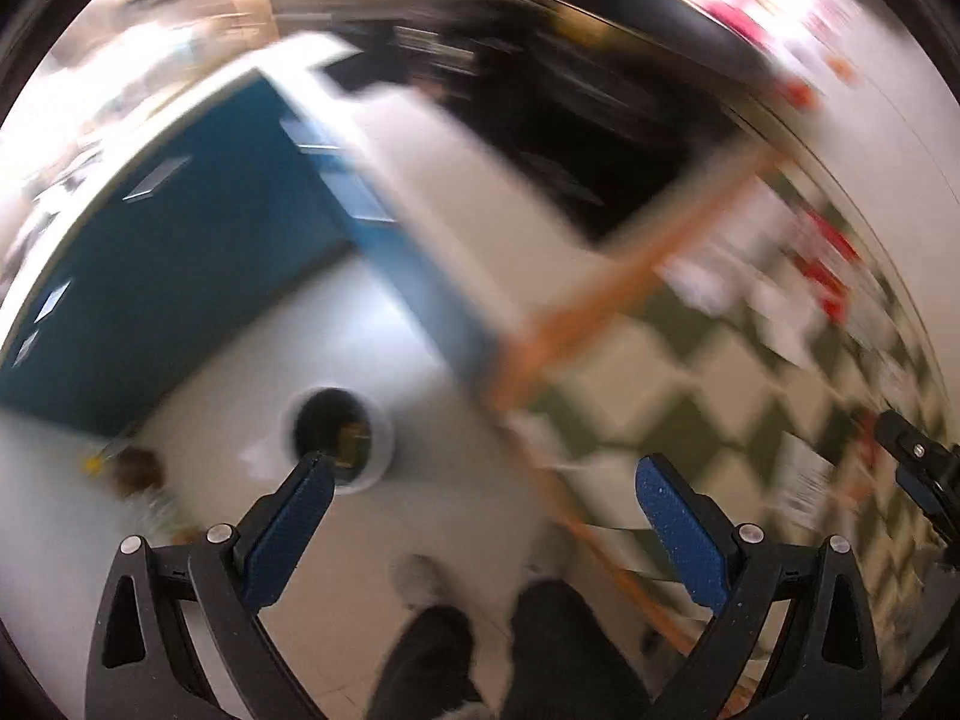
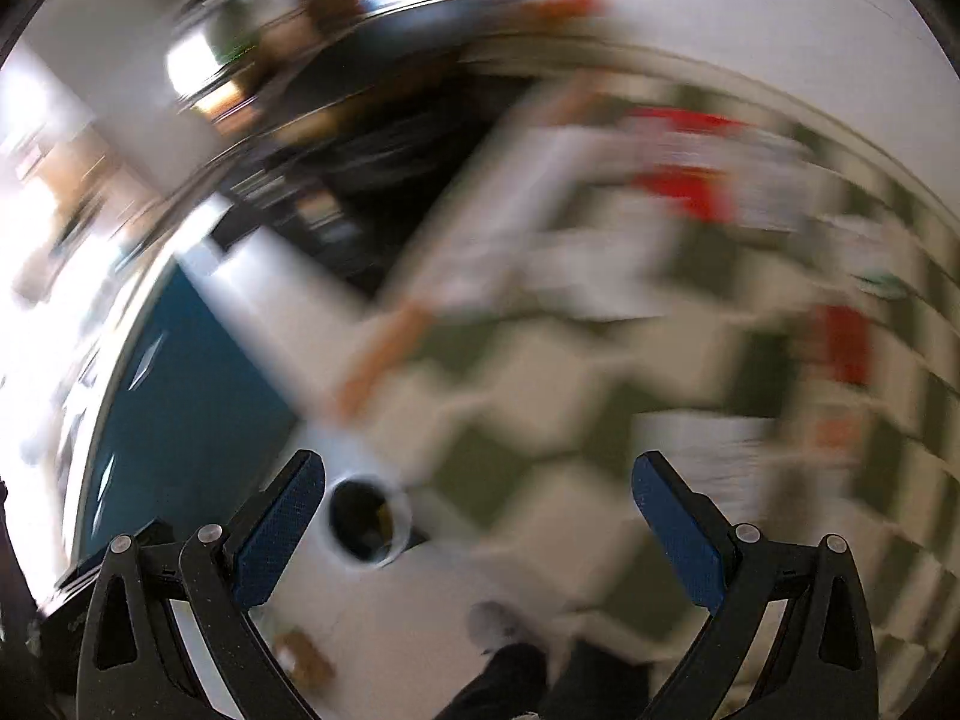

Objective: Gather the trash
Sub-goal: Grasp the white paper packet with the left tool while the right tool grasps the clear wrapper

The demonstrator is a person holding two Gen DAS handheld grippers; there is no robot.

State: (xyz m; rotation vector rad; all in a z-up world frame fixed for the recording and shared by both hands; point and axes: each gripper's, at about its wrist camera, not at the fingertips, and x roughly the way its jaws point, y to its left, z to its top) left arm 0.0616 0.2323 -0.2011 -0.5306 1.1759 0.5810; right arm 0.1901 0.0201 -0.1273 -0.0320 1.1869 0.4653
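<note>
Both grippers' blue-padded fingers (image 1: pixel 681 525) (image 2: pixel 279 531) spread empty above a round white bin (image 1: pixel 342 438).

The right gripper (image 2: pixel 477 516) hangs with its blue-padded fingers (image 2: pixel 276 534) spread wide and nothing between them; the whole view is smeared by blur. Just beyond the left finger a white bin (image 2: pixel 369 522) with a dark round mouth stands on the pale floor (image 2: pixel 414 612); its contents cannot be made out. Ahead and to the right spreads a green-and-cream checkered cloth (image 2: pixel 540 396) strewn with white and red litter (image 2: pixel 684 180); to the left stands a teal panel (image 2: pixel 186 396); below, between the fingers, are the person's dark trouser legs (image 2: pixel 510 684).
</note>
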